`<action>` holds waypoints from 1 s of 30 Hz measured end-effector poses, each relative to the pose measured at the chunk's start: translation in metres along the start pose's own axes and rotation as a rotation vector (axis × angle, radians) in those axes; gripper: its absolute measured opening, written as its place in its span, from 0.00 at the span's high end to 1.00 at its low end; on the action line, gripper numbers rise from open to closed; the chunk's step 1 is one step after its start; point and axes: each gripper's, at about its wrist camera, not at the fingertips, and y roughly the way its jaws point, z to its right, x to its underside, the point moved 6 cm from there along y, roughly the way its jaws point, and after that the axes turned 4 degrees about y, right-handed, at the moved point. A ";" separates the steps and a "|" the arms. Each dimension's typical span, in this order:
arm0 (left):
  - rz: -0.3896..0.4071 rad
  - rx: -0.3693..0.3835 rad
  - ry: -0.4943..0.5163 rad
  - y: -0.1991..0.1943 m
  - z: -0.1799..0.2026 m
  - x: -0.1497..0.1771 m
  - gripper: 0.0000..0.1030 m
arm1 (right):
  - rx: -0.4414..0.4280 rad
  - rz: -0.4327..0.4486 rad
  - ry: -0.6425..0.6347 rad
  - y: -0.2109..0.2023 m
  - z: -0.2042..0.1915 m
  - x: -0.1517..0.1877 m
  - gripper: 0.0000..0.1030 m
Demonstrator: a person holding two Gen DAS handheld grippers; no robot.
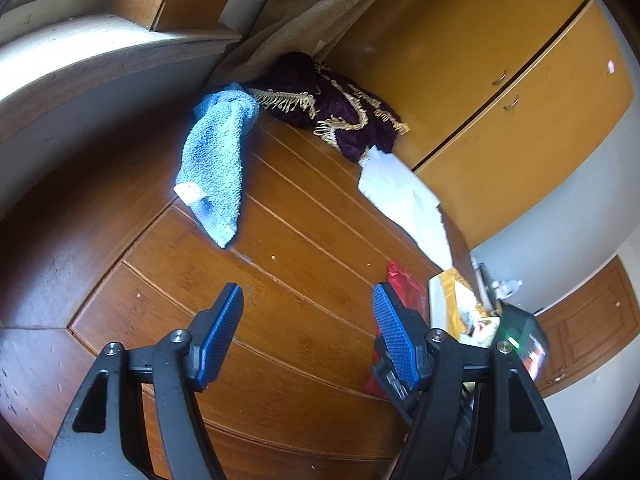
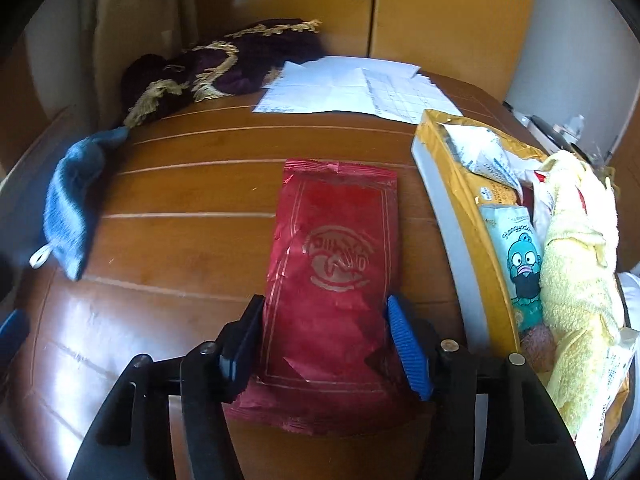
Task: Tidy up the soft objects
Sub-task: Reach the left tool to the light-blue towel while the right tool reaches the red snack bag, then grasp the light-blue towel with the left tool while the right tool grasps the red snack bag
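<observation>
R gripper (image 2: 325, 330) straddles the near end of a red foil packet (image 2: 332, 256), one blue pad on each long edge. Pads sit right at the packet's sides, but I can't tell whether they're actually squeezing it or just beside it. Packet lies flat on the wooden table (image 2: 180, 216), lengthwise, near centre, printed logo facing up.

L gripper (image 1: 307, 322) hangs over bare tabletop (image 1: 280, 240) w/ fingers spread wide, nothing between them. In the left wrist view the red packet (image 1: 404, 284) pokes out behind the right finger.

Soft items on the table:
- Blue towel (image 2: 74, 200) at the far-left edge, crumpled, white loop tag at its near end; also seen in the left wrist view (image 1: 216, 168).
- Dark purple cloth w/ gold fringe (image 2: 208, 64) bunched at the far-left corner, just beyond the towel, against a beige curtain (image 2: 132, 20).
- White papers (image 2: 352, 88) at the far side, just right of the purple cloth.

Right edge: open yellow-brown box (image 2: 448, 184) w/ a white rim, just right of the packet. Inside: yellow towel (image 2: 580, 260) draped lengthwise, a light blue cartoon-print pack (image 2: 516, 260) to its left, a white sachet (image 2: 484, 152) at the far end.

Orange cupboard doors (image 2: 440, 4) stand behind the table.
</observation>
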 end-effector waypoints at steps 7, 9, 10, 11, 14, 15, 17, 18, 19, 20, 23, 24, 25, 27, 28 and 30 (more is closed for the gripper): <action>-0.037 -0.142 0.047 0.018 -0.005 -0.012 0.35 | -0.095 0.005 -0.063 -0.007 -0.003 0.009 0.39; -0.033 -0.198 0.081 0.024 -0.007 -0.021 0.35 | -0.099 0.005 -0.065 -0.007 -0.003 0.009 0.39; -0.027 -0.223 0.096 0.027 -0.009 -0.027 0.35 | -0.101 0.007 -0.066 -0.007 -0.004 0.010 0.39; -0.021 -0.250 0.114 0.031 -0.010 -0.034 0.35 | -0.106 0.006 -0.062 -0.008 -0.003 0.010 0.39; -0.002 -0.345 0.147 0.046 -0.019 -0.055 0.36 | -0.133 -0.003 -0.044 -0.008 0.000 0.008 0.39; -0.014 -0.375 0.152 0.052 -0.023 -0.062 0.36 | -0.136 -0.006 -0.046 -0.008 0.000 0.008 0.39; -0.037 -0.416 0.164 0.068 -0.029 -0.078 0.40 | -0.143 -0.008 -0.045 -0.007 0.001 0.006 0.39; -0.041 -0.441 0.176 0.074 -0.032 -0.085 0.41 | -0.146 -0.008 -0.037 -0.007 0.001 0.006 0.39; -0.045 -0.482 0.190 0.080 -0.035 -0.092 0.43 | -0.146 -0.009 -0.033 -0.007 0.001 0.006 0.39; -0.047 -0.522 0.202 0.086 -0.039 -0.099 0.46 | -0.146 -0.008 -0.032 -0.007 0.001 0.006 0.39; -0.069 -0.600 0.239 0.105 -0.049 -0.108 0.73 | -0.147 -0.006 -0.038 -0.007 0.000 0.007 0.39; -0.105 -0.605 0.240 0.114 -0.054 -0.106 0.86 | -0.146 -0.006 -0.042 -0.008 0.000 0.007 0.39; -0.133 -0.604 0.230 0.119 -0.060 -0.104 0.91 | -0.145 -0.005 -0.048 -0.007 -0.001 0.007 0.39; -0.100 -0.606 0.244 0.117 -0.061 -0.101 0.93 | -0.144 -0.003 -0.058 -0.007 -0.001 0.007 0.39; -0.106 -0.613 0.254 0.115 -0.061 -0.098 0.94 | -0.145 -0.002 -0.059 -0.007 -0.001 0.007 0.39; -0.116 -0.585 0.256 0.108 -0.057 -0.089 0.95 | -0.151 -0.001 -0.062 -0.007 -0.001 0.007 0.39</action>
